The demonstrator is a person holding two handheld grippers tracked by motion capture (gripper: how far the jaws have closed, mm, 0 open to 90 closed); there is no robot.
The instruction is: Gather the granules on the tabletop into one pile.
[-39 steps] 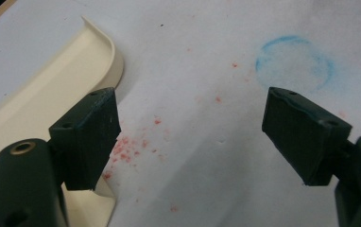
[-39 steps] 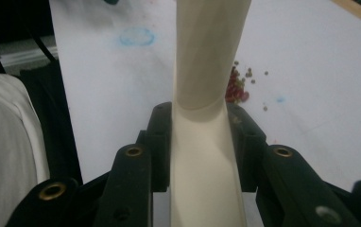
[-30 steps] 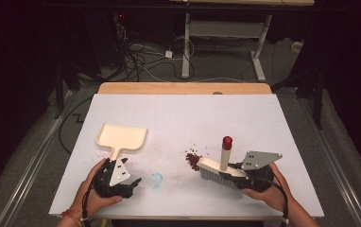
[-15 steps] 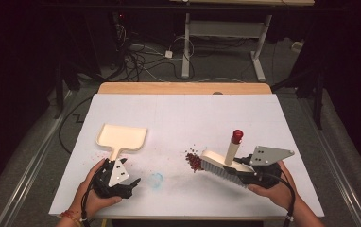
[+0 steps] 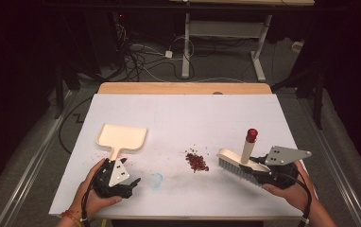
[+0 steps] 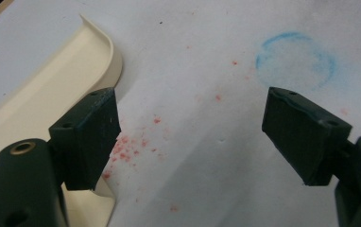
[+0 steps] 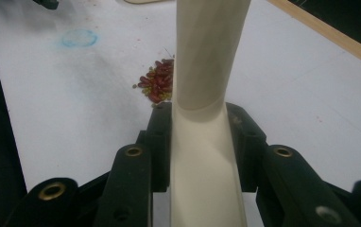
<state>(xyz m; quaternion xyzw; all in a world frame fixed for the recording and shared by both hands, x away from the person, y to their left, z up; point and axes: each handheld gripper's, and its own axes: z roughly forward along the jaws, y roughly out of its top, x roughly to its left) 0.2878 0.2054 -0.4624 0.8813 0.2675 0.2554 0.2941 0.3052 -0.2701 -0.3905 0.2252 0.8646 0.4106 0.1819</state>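
Note:
A cream brush (image 5: 236, 161) with an upright red-tipped handle (image 5: 249, 142) is held at its back end by my right gripper (image 5: 265, 173), shut on it. In the right gripper view the jaws clamp the brush's cream body (image 7: 206, 156) on both sides. The brush hangs right of a small pile of red beans (image 5: 196, 161), apart from it; the same beans (image 7: 159, 85) lie beyond the handle. A cream dustpan (image 5: 121, 137) lies flat at the left. My left gripper (image 5: 129, 178) rests open just below its handle, with the dustpan (image 6: 41, 94) beside the left jaw and nothing between the jaws.
A blue chalk ring (image 5: 156, 179) is drawn on the white tabletop (image 5: 193, 113) between the grippers. Faint red specks (image 6: 131, 144) dot the surface near the dustpan. A wooden strip (image 5: 183, 88) edges the far side, with cables and a desk frame on the floor beyond.
My right gripper has carried the brush to the right and slightly up, away from the bean pile. The left gripper and dustpan have not moved.

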